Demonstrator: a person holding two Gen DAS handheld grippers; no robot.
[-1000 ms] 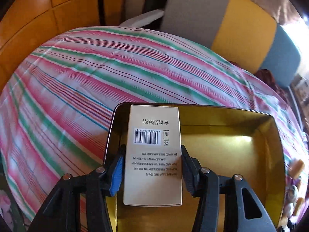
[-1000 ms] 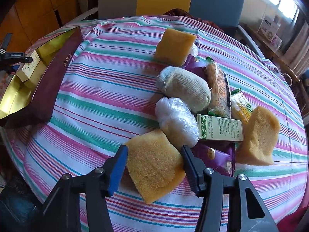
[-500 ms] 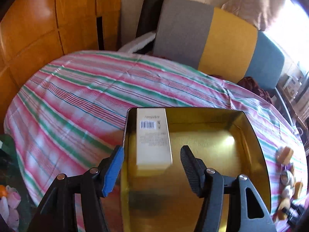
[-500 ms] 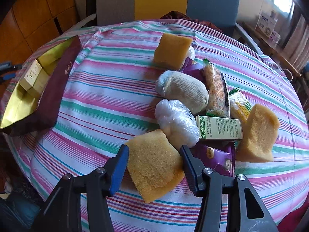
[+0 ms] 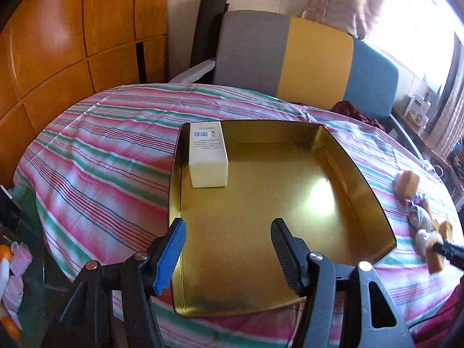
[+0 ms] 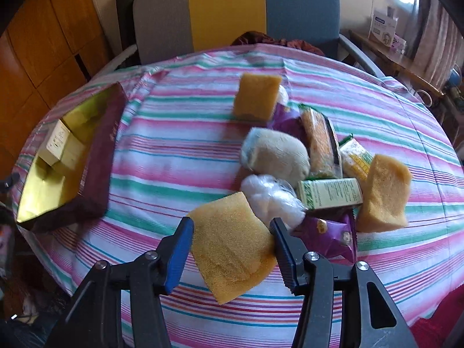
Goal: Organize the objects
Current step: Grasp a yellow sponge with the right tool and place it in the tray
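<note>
Left gripper point(image 5: 227, 242) released, empty, over gold box point(image 5: 359, 174); cream carton point(image 5: 208, 154) lies ahead-left of it. Right gripper point(image 6: 232, 243) clamps yellow sponge point(image 6: 232, 246), pile ahead-right.

The right gripper point(image 6: 230, 242) grips a flat yellow-orange sponge point(image 6: 232, 245), both pads pressed on its sides, above the pink, green and white striped tablecloth point(image 6: 179, 156). Just beyond sits a jumble: a clear plastic-wrapped white bundle point(image 6: 271, 195), a green-and-cream carton point(image 6: 330, 194), two more sponges. Far left, a gold-lined maroon box point(image 6: 98, 156) holds a cream carton point(image 6: 56, 142).
</note>
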